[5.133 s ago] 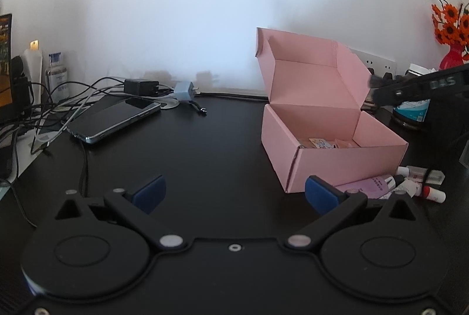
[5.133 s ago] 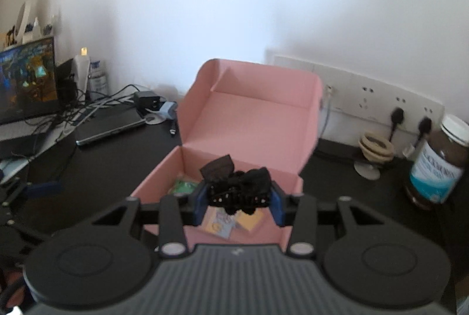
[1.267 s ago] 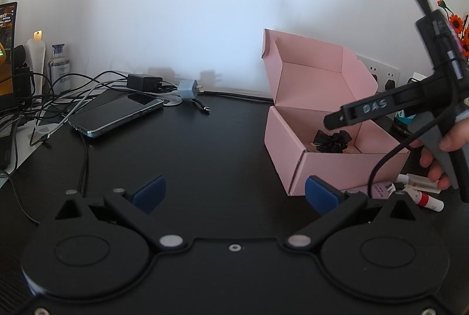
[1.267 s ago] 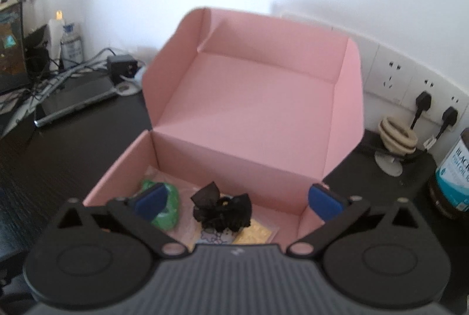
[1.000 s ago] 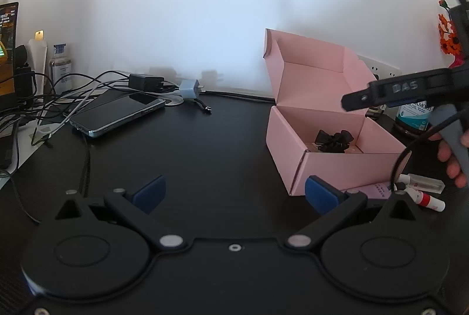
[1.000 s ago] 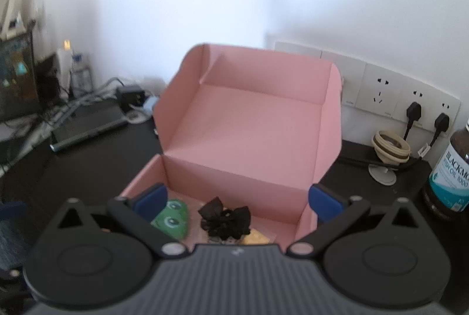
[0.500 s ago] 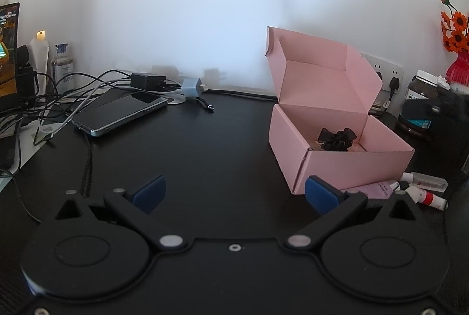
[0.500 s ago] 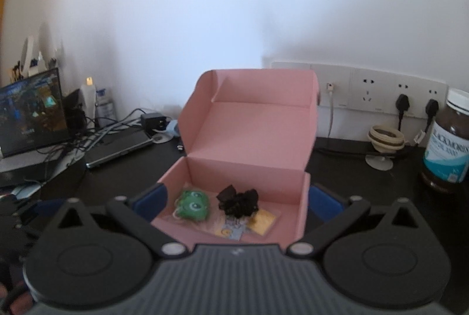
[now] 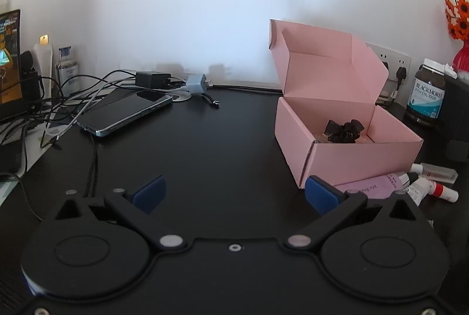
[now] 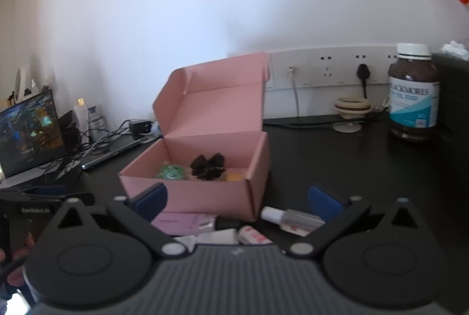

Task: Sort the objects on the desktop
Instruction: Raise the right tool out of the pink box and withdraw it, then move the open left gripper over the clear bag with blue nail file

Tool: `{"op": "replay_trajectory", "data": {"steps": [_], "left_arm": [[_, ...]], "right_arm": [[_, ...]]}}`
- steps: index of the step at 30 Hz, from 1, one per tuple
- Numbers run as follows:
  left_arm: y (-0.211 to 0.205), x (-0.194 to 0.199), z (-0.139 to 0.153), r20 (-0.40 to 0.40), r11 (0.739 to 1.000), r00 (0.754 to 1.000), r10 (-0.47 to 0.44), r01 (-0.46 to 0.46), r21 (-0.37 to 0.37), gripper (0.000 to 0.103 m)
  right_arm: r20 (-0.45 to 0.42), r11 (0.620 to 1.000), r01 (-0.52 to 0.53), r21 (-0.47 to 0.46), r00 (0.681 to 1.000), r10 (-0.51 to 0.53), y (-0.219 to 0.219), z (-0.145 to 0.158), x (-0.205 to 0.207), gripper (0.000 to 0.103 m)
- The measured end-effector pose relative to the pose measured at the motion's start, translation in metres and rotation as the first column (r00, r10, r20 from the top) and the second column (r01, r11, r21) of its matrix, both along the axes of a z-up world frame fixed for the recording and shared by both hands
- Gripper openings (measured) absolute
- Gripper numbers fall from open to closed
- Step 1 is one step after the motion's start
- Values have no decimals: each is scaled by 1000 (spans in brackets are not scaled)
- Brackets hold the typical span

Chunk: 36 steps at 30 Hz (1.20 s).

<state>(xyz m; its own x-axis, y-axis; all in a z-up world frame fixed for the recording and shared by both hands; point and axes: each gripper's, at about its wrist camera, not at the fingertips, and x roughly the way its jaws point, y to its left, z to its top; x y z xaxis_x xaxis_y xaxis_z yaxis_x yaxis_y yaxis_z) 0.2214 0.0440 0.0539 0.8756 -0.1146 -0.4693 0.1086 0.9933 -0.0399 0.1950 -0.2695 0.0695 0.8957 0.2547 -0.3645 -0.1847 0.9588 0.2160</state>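
Your right gripper [image 10: 236, 202] hangs spread and empty over the tubes [image 10: 222, 230] lying against the pink box [image 10: 202, 192], placed for the next pick. The black bow [image 10: 208, 166] lies inside. Your left gripper [image 9: 234, 192], also spread, holds nothing.

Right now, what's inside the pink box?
In the pink box: a black bow, a green toy, something orange. The front wall hides the floor.
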Motion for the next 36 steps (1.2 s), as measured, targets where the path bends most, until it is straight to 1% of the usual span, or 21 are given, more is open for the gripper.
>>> {"op": "replay_trajectory", "data": {"steps": [5,12,15,20,24,26,29,31,33,36], "left_arm": [[-7,1,-1,-2,999,1000,2,-2,48,103],[-11,4,-2,-26,998,1000,-8,9,68,103],[-14,5,-3,-41,996,998,-37,40,81,103],[-22,7,-3,-84,987,990,-118,126,103,103],[-37,0,-7,-138,968,967,-213,228,104,103],[-50,-7,-10,-153,954,955,-253,273,125,103],[-67,-17,-10,-153,933,942,-299,322,162,103],[-78,-24,-8,-150,919,933,-327,350,178,103],[-85,-27,-7,-148,911,926,-348,372,181,103],[-95,-29,-6,-151,892,906,-396,418,170,103]], "right_arm": [[0,999,10,34,1000,-10,-7,-9,-4,102],[35,1000,7,9,999,-7,-1,-12,-10,102],[26,1000,9,15,1000,-10,-1,-17,-11,102],[22,997,21,79,999,-23,-11,-20,-12,102],[17,989,30,143,999,-33,-23,-21,-13,102],[12,984,27,176,999,-29,-28,-22,-13,102],[15,980,30,198,999,-33,-31,-23,-14,102],[32,978,47,203,998,-54,-32,-23,-17,102],[45,974,54,220,997,-65,-35,-23,-19,102],[42,965,51,259,997,-64,-41,-24,-20,102]]}}
